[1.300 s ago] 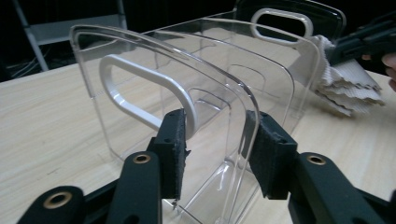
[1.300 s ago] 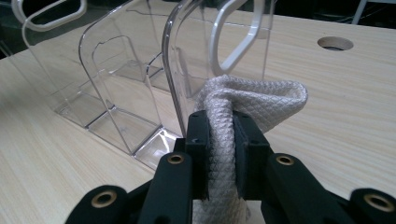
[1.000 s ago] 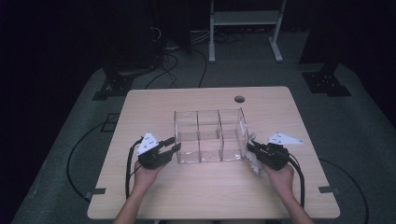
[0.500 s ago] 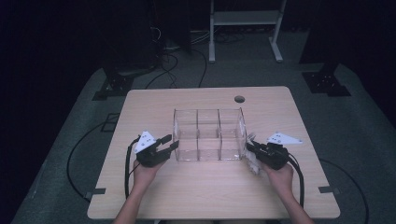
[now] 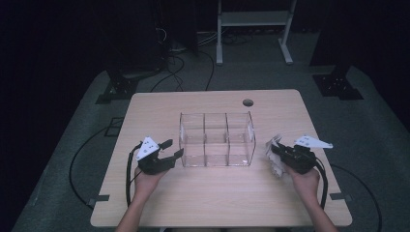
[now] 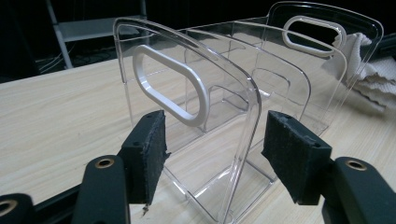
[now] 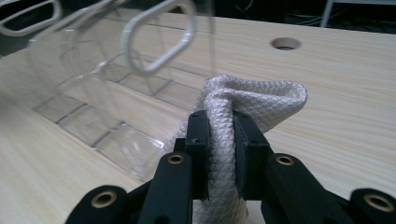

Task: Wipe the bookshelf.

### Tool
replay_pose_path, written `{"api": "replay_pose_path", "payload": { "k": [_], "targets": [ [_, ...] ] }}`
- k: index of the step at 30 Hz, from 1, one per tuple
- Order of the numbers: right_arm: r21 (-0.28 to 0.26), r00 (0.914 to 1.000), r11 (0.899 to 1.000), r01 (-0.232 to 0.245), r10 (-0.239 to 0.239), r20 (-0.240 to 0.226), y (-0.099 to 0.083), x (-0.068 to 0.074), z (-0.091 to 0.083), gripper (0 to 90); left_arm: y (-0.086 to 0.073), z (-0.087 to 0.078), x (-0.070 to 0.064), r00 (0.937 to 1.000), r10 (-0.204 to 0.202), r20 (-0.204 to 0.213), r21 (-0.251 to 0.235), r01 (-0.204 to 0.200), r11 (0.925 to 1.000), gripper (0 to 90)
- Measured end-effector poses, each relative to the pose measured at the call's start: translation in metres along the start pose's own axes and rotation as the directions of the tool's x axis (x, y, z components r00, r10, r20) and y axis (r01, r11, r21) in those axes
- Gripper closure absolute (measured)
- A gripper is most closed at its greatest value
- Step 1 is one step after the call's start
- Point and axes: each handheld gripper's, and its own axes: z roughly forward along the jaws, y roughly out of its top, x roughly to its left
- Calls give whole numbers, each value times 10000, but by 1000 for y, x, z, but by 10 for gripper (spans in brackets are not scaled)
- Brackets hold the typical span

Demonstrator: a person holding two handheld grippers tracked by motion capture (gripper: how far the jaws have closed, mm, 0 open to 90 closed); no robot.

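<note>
Dark room, pale wood table [image 5: 212, 203] on grey floor. Clear organizer [image 5: 216, 139] sits mid-table, empty, split into compartments, oval handle cutouts in both end walls. Left of the organizer: left gripper [image 5: 175, 151], held low in the person's left hand [image 5: 147, 178], jaws wide apart; in the left gripper view the organizer's near end wall [image 6: 196, 116] stands between the pads [image 6: 149, 144], not pinched. Right of the organizer: right gripper [image 5: 274, 151], jaws clamped on a white textured cloth [image 7: 243, 116], bunched, just beside the organizer's right wall. Bare tabletop in front of the organizer. Behind it, a cable hole [image 5: 248, 102] near the far edge. Beyond the table: cables and a metal stand [image 5: 251, 24].
</note>
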Motion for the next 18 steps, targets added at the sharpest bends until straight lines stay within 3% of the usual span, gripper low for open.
{"api": "replay_pose_path", "payload": {
  "k": [1,2,8,12,18],
  "targets": [
    [0,10000,10000,0,0,0,0,0,0,774,0,-1,0,10000,-22,-1,15,22,10000,384],
    [-48,9996,9998,-211,212,180,-2,-12,-6,774,-1,-2,1,10000,-44,-52,-37,44,10000,362],
    [200,9954,9990,-408,389,870,-6,-38,-13,774,-10,-7,4,9996,-171,-236,71,172,9998,343],
    [445,9920,9977,-509,453,1179,-5,-53,-7,773,-14,-9,6,9993,-226,-308,119,230,9997,316],
    [588,9924,9961,-650,584,1086,2,-61,14,736,-17,-9,7,9989,-305,-348,96,308,9995,297]
  ]
}}
